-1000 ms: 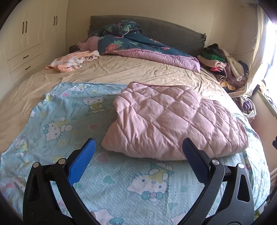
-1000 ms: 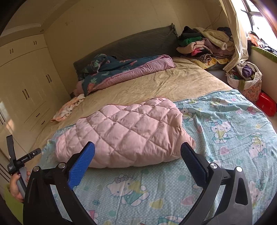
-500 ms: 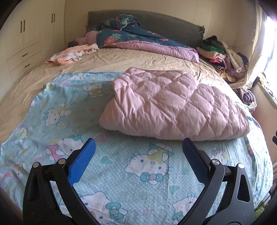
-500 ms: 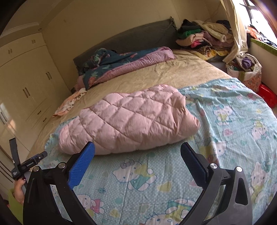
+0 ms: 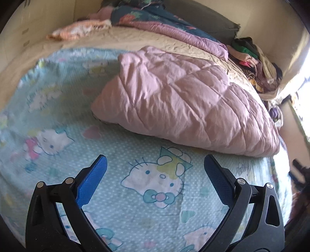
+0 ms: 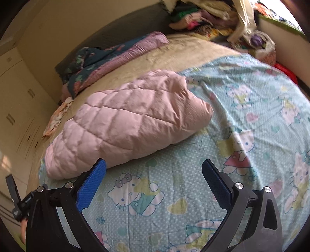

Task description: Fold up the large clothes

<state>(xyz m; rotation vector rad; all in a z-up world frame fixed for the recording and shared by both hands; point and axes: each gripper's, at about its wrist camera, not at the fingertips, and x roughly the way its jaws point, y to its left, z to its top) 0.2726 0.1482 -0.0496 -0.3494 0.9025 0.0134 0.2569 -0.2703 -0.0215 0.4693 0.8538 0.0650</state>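
A pink quilted padded garment (image 5: 186, 100) lies bunched on a light-blue cartoon-cat sheet (image 5: 155, 193) spread over the bed. It also shows in the right wrist view (image 6: 127, 120), on the same sheet (image 6: 242, 135). My left gripper (image 5: 155, 164) is open and empty, low over the sheet, just short of the garment's near edge. My right gripper (image 6: 154, 164) is open and empty, close over the sheet, its left finger near the garment's near edge.
A dark floral and purple duvet (image 5: 174, 29) lies by the grey headboard. A peach cloth (image 5: 77, 31) lies at the far left. A pile of clothes (image 6: 203, 17) and a bag (image 6: 265, 44) stand at the bed's right side. White cupboards (image 6: 15, 93) line the left wall.
Both grippers have moved down and forward towards the sheet and the pink garment, which now looks larger. Both stay open. The garment has not moved.
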